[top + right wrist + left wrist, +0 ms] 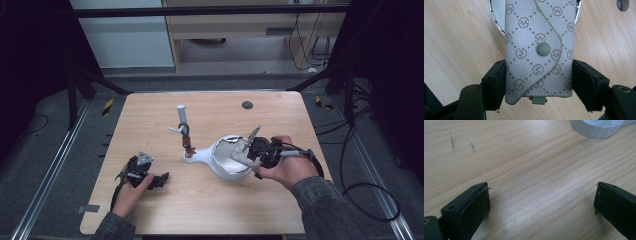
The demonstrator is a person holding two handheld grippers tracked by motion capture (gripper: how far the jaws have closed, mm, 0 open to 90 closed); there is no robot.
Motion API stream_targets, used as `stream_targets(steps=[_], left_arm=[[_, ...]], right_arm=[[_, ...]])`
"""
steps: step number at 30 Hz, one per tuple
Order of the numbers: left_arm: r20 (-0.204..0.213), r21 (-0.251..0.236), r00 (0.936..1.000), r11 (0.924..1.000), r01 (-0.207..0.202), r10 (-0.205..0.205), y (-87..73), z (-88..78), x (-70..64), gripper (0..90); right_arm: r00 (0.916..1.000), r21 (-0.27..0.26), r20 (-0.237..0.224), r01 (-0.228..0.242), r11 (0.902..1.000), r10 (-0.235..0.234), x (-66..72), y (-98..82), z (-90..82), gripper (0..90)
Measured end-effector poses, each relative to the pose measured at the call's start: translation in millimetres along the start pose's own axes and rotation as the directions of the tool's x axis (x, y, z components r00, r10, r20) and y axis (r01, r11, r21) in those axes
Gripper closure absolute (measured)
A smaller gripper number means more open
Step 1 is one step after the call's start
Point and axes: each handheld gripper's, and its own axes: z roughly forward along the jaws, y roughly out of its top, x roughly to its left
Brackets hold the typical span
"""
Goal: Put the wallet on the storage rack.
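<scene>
Right gripper (539, 82) clamps a grey patterned key pouch (539, 47) between its two black pads, one pad pressed on each long edge of the pouch; in the right gripper view the pouch fills the centre of the frame, its curved flap fastened by a round grey snap, a small metal loop showing at its lower edge; beyond its far end, at the top of that frame, a white bowl (496, 15) with a shiny rim lies partly behind it. In the high view the right gripper (248, 150) sits at centre right, the hand (287, 167) behind it, and the pouch (241, 152) is held over the rim of the white bowl (225, 170), which has a long neck reaching left to a small upright stand (183, 131) near the middle of the table (150, 115). Left gripper (161, 180) rests low at the lower left of the high view, well apart from the bowl; in the left gripper view its jaws stand wide apart with only bare wood (529, 170) between them, and a white ribbed edge (596, 130) shows at the upper right.
</scene>
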Motion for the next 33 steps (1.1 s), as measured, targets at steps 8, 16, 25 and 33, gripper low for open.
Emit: stream_targets(steps=[8, 16, 25, 33], left_arm=[[0.001, 0.000, 1.0000, 1.0000, -0.001, 0.001, 0.0, 0.0, 0.0, 0.0], [0.002, 0.000, 1.0000, 1.0000, -0.003, 0.003, 0.1, 0.1, -0.1, 0.0], [0.003, 0.002, 1.0000, 1.0000, -0.007, 0.007, 0.2, 0.0, 0.0, 0.0], [0.004, 0.003, 1.0000, 1.0000, -0.008, 0.008, 0.2, 0.0, 0.0, 0.0]], right_arm=[[0.9995, 0.024, -0.026, 0.017, 0.9996, -0.016, 6.9, 9.6, 11.9, 31.6], [0.9992, 0.050, -0.037, 0.017, 0.9986, -0.015, 9.2, 16.1, 20.7, 31.6], [0.9990, 0.069, -0.044, 0.009, 0.9976, -0.006, 6.8, 22.9, 27.1, 31.6], [0.9990, 0.089, -0.045, -0.002, 0.9960, 0.006, 3.8, 28.4, 31.7, 31.6]])
